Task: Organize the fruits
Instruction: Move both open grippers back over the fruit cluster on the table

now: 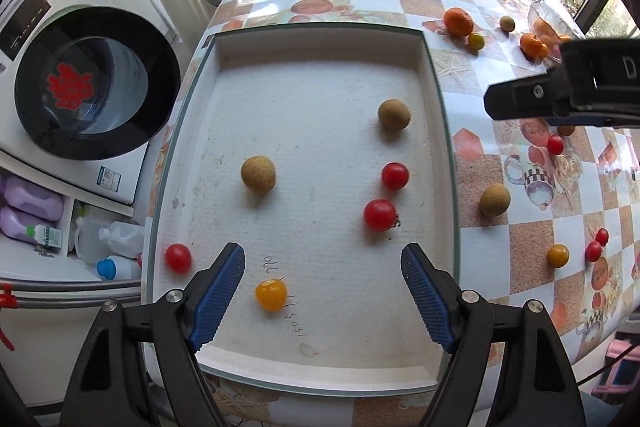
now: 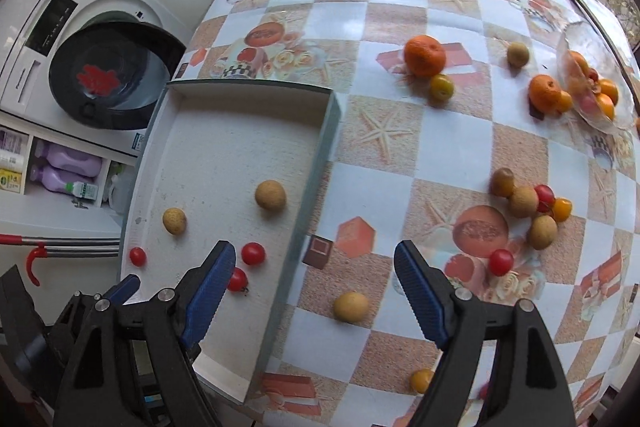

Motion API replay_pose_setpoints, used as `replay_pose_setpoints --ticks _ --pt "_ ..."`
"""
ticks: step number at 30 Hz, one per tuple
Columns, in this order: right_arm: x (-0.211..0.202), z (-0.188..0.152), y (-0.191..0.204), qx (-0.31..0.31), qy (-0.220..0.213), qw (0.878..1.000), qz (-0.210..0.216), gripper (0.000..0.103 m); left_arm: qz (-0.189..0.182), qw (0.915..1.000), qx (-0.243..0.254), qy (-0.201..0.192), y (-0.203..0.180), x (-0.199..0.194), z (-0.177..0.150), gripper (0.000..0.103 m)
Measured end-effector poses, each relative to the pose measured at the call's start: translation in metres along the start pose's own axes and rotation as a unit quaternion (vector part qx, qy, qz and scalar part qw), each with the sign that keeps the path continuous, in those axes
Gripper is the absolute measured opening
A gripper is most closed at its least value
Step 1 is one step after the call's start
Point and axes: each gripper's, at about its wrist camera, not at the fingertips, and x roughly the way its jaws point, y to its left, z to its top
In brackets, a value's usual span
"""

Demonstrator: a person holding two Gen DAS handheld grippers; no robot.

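Blue ribbed fingers (image 1: pixel 222 301) of the left gripper (image 1: pixel 323 301) stand wide apart and empty over the near end of the white tray (image 1: pixel 320 375), and a yellow cherry tomato (image 1: pixel 271 294) lies on the tray floor just ahead of them, seemingly a piece already sorted. Further in, the tray holds three red cherry tomatoes (image 1: pixel 394 175) and two tan longans (image 1: pixel 258 174), loosely spread rather than grouped, so the sorting looks partly done. Jaws of the right gripper (image 2: pixel 316 301) are likewise open and hold nothing; they hang over the table to the tray's right, framing a lone longan (image 2: pixel 351 306), probably the next pick since it sits nearest the tray wall. Beyond it a cluster of longans and tomatoes (image 2: pixel 528 207) waits, then two tangerines (image 2: pixel 424 55) and a clear bowl (image 2: pixel 592 95) with more fruit near the far edge. All of it rests on a glossy checked tablecloth (image 2: pixel 440 147). Left of the table stands a washing machine (image 1: pixel 96 83) with detergent bottles (image 1: pixel 28 203) below, and a window shows a street behind.
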Motion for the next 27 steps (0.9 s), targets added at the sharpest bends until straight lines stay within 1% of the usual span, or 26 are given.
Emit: replay_pose_setpoints --ticks 7,11,16,21,27 --pt "-0.021 -0.027 -0.066 0.061 -0.002 0.998 -0.029 0.084 -0.024 0.9987 0.044 -0.01 -0.043 -0.011 0.024 0.082" --pt "-0.031 -0.053 -0.103 0.093 0.003 0.995 -0.047 0.084 -0.038 0.9958 0.082 -0.016 -0.072 -0.014 0.034 0.082" --pt "-0.042 -0.087 -0.149 0.129 0.01 0.989 -0.076 0.084 -0.058 0.9918 0.114 -0.007 -0.109 -0.008 0.046 0.082" --pt "-0.047 -0.117 -0.181 0.126 0.016 0.987 -0.1 0.084 -0.071 0.9881 0.136 0.006 -0.142 0.004 0.05 0.082" --pt "-0.039 -0.142 -0.194 0.097 0.027 0.99 -0.098 0.084 -0.074 0.9872 0.14 0.019 -0.173 0.022 0.056 0.082"
